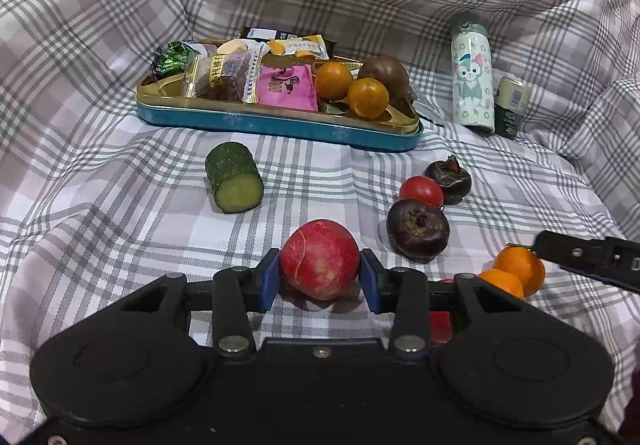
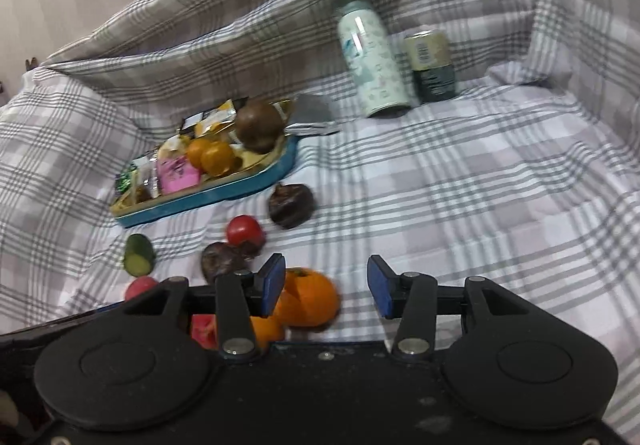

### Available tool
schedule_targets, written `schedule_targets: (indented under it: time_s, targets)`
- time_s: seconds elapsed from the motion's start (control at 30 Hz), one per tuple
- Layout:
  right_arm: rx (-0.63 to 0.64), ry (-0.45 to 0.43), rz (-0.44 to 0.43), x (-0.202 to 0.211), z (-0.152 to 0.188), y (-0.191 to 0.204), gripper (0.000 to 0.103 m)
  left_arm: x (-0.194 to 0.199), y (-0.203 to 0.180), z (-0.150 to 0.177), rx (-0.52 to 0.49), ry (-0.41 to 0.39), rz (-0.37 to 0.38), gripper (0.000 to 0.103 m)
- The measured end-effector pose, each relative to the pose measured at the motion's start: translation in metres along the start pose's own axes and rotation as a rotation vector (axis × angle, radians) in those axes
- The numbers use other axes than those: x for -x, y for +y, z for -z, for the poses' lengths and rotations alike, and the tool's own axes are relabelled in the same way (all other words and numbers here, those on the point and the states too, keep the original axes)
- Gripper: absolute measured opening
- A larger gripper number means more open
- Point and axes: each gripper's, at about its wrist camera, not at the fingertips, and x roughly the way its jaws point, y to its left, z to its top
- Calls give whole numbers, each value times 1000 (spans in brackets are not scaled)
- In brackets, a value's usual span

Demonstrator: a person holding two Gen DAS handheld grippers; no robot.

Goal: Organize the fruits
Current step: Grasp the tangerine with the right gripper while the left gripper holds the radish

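Observation:
A red round fruit [image 1: 320, 259] rests on the plaid cloth between the blue pads of my left gripper [image 1: 320, 277]. The jaws stand wide, each pad close beside the fruit. My right gripper [image 2: 326, 285] is open and holds nothing. An orange [image 2: 310, 301] lies just inside its left pad [image 2: 272, 285], with a second orange [image 2: 268, 329] behind that finger. A teal tin tray [image 1: 280, 123] farther back holds two oranges [image 1: 334, 81], a brown round fruit [image 1: 382, 75] and wrapped snacks. Between the tray and the grippers lie a cucumber piece [image 1: 234, 177], a tomato [image 1: 421, 191] and two dark fruits [image 1: 418, 229].
A patterned bottle [image 1: 472, 77] and a small can [image 1: 512, 105] stand at the back right. Folds of plaid cloth rise around the back and sides. Bare cloth stretches to the right of the right gripper [image 2: 480, 185]. Something red [image 2: 202, 329] lies under the grippers.

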Motion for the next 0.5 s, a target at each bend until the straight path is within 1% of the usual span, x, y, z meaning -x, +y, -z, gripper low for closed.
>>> schedule_targets:
  time_s: [0.2, 0.3, 0.4, 0.5]
  targets:
    - [57, 50, 15, -22, 3, 18, 51, -1, -2, 1, -8, 2, -3, 49]
    - [79, 41, 41, -23, 6, 21, 54, -1, -1, 1, -6, 2, -2, 49]
    - [63, 58, 59, -24, 5, 18, 54, -1, -2, 2, -12, 2, -3, 49]
    - [24, 89, 47, -25, 3, 12, 54, -1, -3, 2, -18, -1, -7, 49]
